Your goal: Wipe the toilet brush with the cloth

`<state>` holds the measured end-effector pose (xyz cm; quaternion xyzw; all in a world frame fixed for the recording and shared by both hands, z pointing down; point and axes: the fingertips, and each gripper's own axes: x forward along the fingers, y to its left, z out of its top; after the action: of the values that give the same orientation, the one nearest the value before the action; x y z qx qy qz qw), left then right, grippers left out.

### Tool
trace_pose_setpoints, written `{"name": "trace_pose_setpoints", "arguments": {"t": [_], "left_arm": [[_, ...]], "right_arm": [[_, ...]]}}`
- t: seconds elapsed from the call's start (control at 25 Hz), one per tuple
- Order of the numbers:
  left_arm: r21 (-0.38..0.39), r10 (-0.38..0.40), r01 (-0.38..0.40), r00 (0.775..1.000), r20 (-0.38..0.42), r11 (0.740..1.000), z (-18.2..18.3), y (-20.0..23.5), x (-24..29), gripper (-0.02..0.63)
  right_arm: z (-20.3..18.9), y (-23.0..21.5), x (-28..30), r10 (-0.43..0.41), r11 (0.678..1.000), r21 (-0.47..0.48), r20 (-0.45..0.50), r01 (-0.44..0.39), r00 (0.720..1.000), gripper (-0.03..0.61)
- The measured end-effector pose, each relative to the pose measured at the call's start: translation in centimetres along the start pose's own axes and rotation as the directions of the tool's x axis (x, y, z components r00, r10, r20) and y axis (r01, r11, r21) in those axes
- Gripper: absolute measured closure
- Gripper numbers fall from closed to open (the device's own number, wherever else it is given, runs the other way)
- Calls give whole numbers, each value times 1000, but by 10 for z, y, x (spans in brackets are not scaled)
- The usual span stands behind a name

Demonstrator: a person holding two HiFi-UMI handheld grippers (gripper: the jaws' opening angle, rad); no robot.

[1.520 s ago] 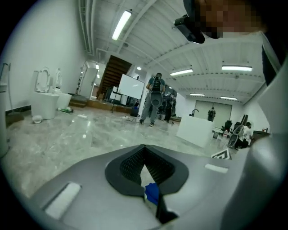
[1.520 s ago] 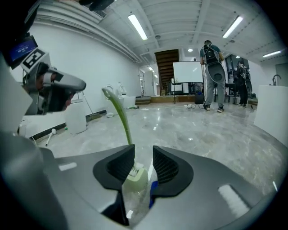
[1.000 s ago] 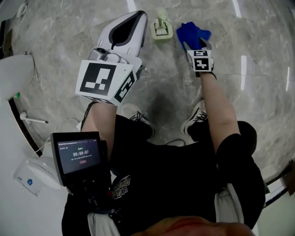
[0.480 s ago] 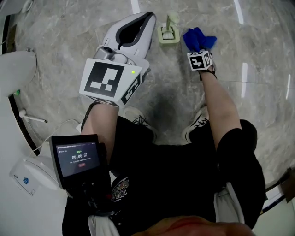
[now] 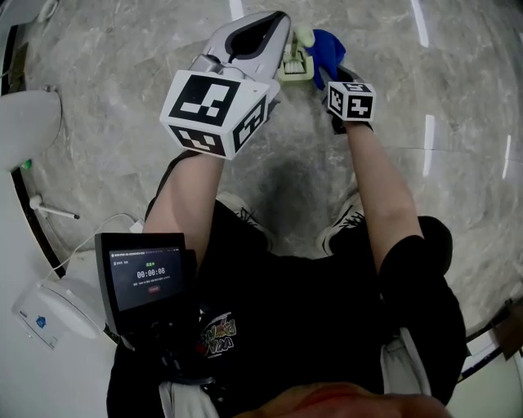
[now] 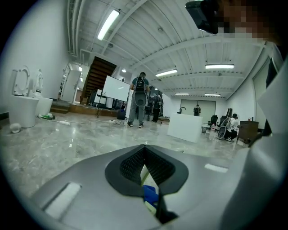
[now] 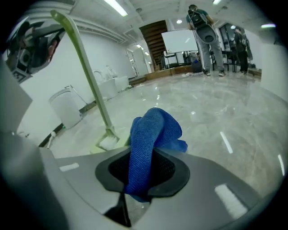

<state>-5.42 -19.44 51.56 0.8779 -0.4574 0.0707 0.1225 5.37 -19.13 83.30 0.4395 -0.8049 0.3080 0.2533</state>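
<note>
A person crouched over a grey marble floor [image 5: 106, 73] works a gripper in each hand around a pale green toilet brush [image 7: 85, 67], which stands upright in its matching holder [image 5: 294, 59] at the far middle of the scene. The right gripper [image 5: 335, 75] has just been closing its fingers [image 7: 173, 173] and now pinches a blue cloth [image 7: 150, 134]. A bunched fold of the cloth rises between them, just right of the holder's base; whether cloth and brush touch cannot be told. The left gripper [image 5: 278, 20] hovers just left of the holder, its fingers [image 6: 159, 168] pressed together at the tips with nothing held. Brush and cloth show through the slim gap behind them. A white toilet [image 5: 29, 122] sits at the far left, and a small screen [image 5: 147, 277] rides near the person's left hip.
</note>
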Motion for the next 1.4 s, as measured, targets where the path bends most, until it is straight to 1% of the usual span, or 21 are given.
{"name": "trace_pose_setpoints", "arguments": {"t": [0.04, 0.16, 0.28, 0.44, 0.64, 0.76, 0.84, 0.92, 1.0, 1.08, 1.2, 1.28, 1.4], "left_arm": [[6, -7, 8, 1000, -4, 1000, -3, -6, 3, 614], [40, -22, 23, 1000, -12, 999, -10, -19, 9, 614], [53, -18, 19, 1000, -15, 998, -9, -16, 10, 614], [32, 1, -1, 1000, -23, 999, -9, -8, 11, 614], [38, 1, 0, 1000, -30, 999, -9, -7, 13, 614], [46, -2, 3, 999, -32, 999, -9, -7, 12, 614], [38, 0, 1, 1000, -31, 999, -10, -4, 10, 614], [19, 6, -6, 1000, -22, 1000, -8, 0, 8, 614], [6, 12, -12, 1000, -9, 1000, -2, 3, 8, 614], [1, 13, -13, 1000, -4, 1000, 1, 2, 8, 614], [17, 0, 0, 1000, -10, 1000, -1, -3, 9, 614], [42, -5, 5, 1000, -16, 999, -2, -5, 9, 614], [40, 1, 0, 1000, -16, 999, -2, -3, 7, 614]], "right_arm": [[-5, 2, 1, 33, 999, 25, -8, -33, 999, 489], [-21, -5, 1, 95, 986, 141, -20, -91, 995, 489], [-19, -2, 3, 149, 966, 215, -12, -143, 989, 489], [8, 4, 2, 187, 955, 228, 40, -192, 981, 489], [56, 10, -4, 226, 931, 254, 159, -260, 961, 489], [86, 13, -13, 222, 929, 242, 240, -279, 945, 489], [98, 11, -20, 175, 941, 231, 287, -246, 942, 489], [96, 5, -22, 113, 953, 237, 299, -188, 948, 489], [83, 1, -19, 92, 953, 254, 267, -163, 959, 489], [66, -4, -15, 99, 953, 261, 217, -156, 971, 488], [52, -20, -10, 79, 954, 273, 178, -127, 981, 488], [39, -29, -8, 41, 958, 273, 156, -83, 987, 488], [-10, -31, -8, -39, 970, 241, 66, 22, 997, 488]]}}
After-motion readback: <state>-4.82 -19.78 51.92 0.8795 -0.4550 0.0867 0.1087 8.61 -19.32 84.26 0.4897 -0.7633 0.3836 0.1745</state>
